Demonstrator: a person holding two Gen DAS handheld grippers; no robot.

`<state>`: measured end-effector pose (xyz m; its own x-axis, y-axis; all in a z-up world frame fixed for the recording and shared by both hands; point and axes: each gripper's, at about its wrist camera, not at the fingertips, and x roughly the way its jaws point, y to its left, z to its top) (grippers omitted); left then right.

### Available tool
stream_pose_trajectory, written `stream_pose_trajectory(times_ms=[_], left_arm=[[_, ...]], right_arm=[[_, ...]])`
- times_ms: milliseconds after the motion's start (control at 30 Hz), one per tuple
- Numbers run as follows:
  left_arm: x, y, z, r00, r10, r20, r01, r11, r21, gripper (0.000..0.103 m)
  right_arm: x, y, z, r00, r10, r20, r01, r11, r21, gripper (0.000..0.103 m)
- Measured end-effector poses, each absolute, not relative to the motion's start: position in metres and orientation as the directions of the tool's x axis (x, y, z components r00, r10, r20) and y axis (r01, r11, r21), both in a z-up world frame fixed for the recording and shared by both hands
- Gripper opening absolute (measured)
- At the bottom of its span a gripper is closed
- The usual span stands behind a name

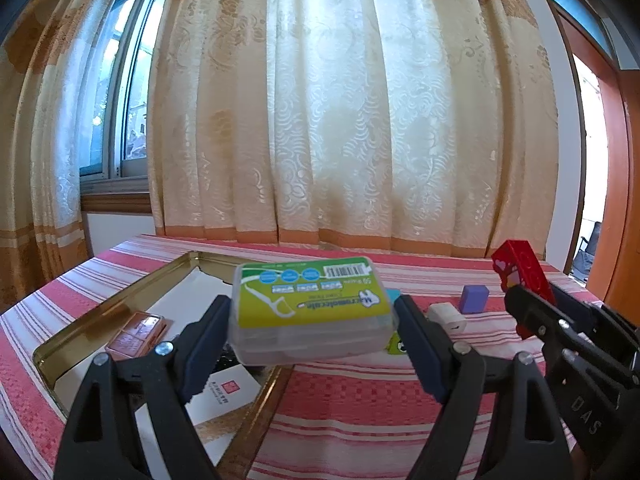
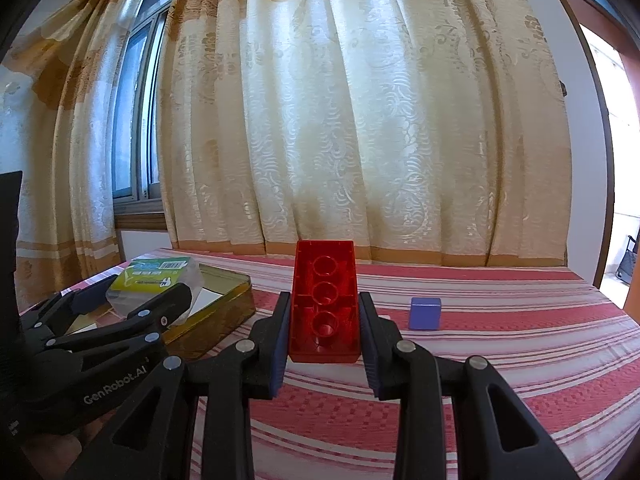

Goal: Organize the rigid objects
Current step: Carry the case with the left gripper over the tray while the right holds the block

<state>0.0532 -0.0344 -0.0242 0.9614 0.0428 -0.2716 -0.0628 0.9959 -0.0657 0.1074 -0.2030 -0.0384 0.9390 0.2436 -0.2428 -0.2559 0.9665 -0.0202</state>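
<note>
My left gripper (image 1: 314, 320) is shut on a clear floss-pick box with a green label (image 1: 312, 308) and holds it above the right edge of a gold tin tray (image 1: 120, 304). The box also shows in the right wrist view (image 2: 154, 280). My right gripper (image 2: 324, 320) is shut on a red building brick (image 2: 324, 300), held above the striped cloth; the brick also shows at the right of the left wrist view (image 1: 520, 276). A purple cube (image 2: 425, 313) sits on the cloth to the right.
The tray holds a brown palette (image 1: 136, 334) and a white card (image 1: 224, 396). On the red-striped table cloth (image 1: 352, 400) lie a white block (image 1: 447, 317), the purple cube (image 1: 474, 298) and a green-yellow item (image 1: 396, 346). Curtains hang behind the table.
</note>
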Motion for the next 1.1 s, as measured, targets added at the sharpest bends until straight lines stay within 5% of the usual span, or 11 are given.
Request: stream_pose_trajectory(times_ms=[1100], left_arm=[[0.048, -0.008, -0.025, 0.961, 0.070, -0.266, -0.101, 0.989, -0.105, 0.082]], right_arm=[[0.106, -0.168, -0.042, 0.915, 0.314, -0.255, -0.333, 0.942, -0.036, 0.034]])
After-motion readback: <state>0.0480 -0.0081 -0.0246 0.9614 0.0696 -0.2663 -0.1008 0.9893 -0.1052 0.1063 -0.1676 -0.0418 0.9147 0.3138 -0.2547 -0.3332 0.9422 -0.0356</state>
